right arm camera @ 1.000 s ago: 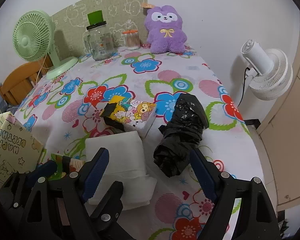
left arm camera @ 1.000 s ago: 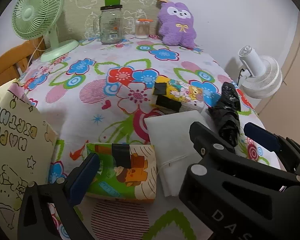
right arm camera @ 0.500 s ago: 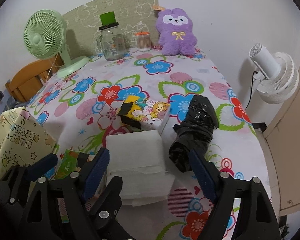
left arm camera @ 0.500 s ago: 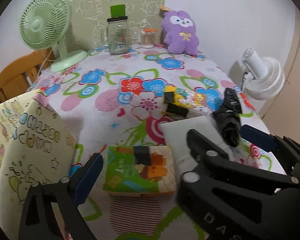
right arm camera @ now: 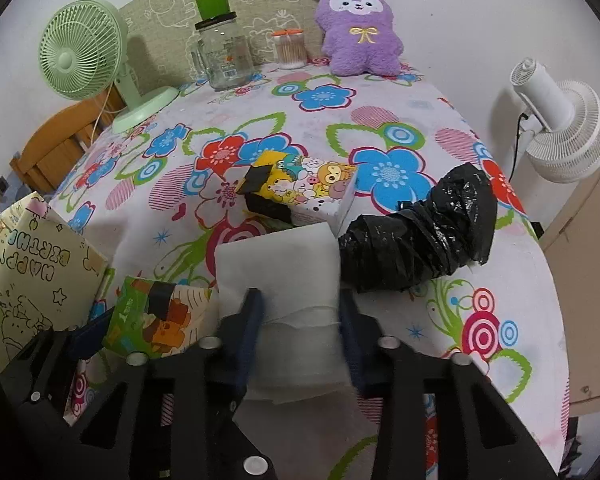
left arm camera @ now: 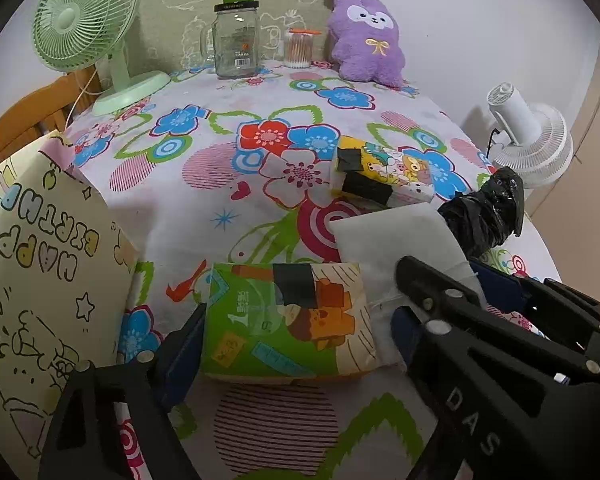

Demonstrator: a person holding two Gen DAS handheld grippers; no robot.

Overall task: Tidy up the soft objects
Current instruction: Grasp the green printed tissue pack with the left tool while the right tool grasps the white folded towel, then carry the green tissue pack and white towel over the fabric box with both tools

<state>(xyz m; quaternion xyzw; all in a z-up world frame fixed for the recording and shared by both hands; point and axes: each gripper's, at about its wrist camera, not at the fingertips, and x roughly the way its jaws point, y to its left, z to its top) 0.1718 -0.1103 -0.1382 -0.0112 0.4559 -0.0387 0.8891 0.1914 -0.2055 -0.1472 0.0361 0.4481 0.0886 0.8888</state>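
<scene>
A green and cream tissue pack lies on the flowered tablecloth near the front edge. My left gripper has a finger on each side of it, pressing its ends. A folded white cloth pack lies just right of it. My right gripper is closed on the near end of this white pack. A yellow cartoon tissue pack lies behind, and a black plastic bag roll lies to the right. A purple plush toy sits at the back.
A "Happy Birthday" paper gift bag stands at the table's left front. A green desk fan, a glass jar and a cotton swab pot stand at the back. A white floor fan is beyond the right edge.
Both grippers have moved forward and closed in. The left one went from wide open to gripping the green tissue pack. The right one closed onto the white pack.
</scene>
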